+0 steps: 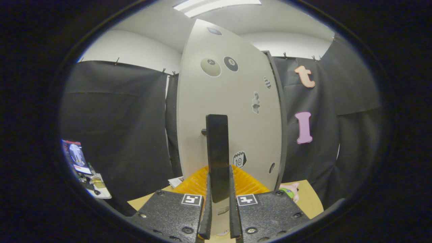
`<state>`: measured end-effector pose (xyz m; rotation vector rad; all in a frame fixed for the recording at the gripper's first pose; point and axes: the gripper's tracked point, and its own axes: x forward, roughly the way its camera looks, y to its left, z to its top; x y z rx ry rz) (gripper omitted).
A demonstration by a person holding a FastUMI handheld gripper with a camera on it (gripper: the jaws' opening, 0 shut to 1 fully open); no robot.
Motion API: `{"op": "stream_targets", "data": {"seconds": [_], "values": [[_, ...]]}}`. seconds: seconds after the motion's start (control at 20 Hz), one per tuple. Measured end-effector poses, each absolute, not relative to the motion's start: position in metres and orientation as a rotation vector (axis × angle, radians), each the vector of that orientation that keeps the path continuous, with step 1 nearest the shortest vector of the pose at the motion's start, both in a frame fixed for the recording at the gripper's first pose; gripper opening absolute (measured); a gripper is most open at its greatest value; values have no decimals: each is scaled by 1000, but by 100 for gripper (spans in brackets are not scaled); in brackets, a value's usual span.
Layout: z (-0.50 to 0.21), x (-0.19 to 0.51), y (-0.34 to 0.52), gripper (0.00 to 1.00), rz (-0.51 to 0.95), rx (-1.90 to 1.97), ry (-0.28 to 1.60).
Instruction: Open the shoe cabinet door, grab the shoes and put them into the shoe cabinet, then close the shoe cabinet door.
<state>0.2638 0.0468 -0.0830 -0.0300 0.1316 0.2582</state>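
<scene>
Black, flat upright handle (217,155) on the pale grey sticker-dotted cabinet door (229,111) sits pinched in the gripper (219,216); keep the squeeze firm and follow the hinge's arc.

Tan tabletop (308,199), pink and green plush toy (291,191), small lit screen (77,157), ceiling light (216,6)

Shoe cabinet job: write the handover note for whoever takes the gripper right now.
Gripper: fingers closed on the black door handle, both pressing its sides.
Shoe cabinet door: light grey with stickers, directly ahead; whether it is fully shut or just cracked cannot be told.
Done: handle grasped.
Left: pull the door open, fetch the shoes, place them inside, close the door.
</scene>
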Motion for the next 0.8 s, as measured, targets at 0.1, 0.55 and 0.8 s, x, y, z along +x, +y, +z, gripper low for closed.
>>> {"op": "stream_targets", "data": {"seconds": [0.1,0.55,0.8], "values": [[-81,263,39,23,233,-39,116],[-69,269,-13,9,-5,-67,43],[-64,262,-28,4,-45,-30,37]]}}
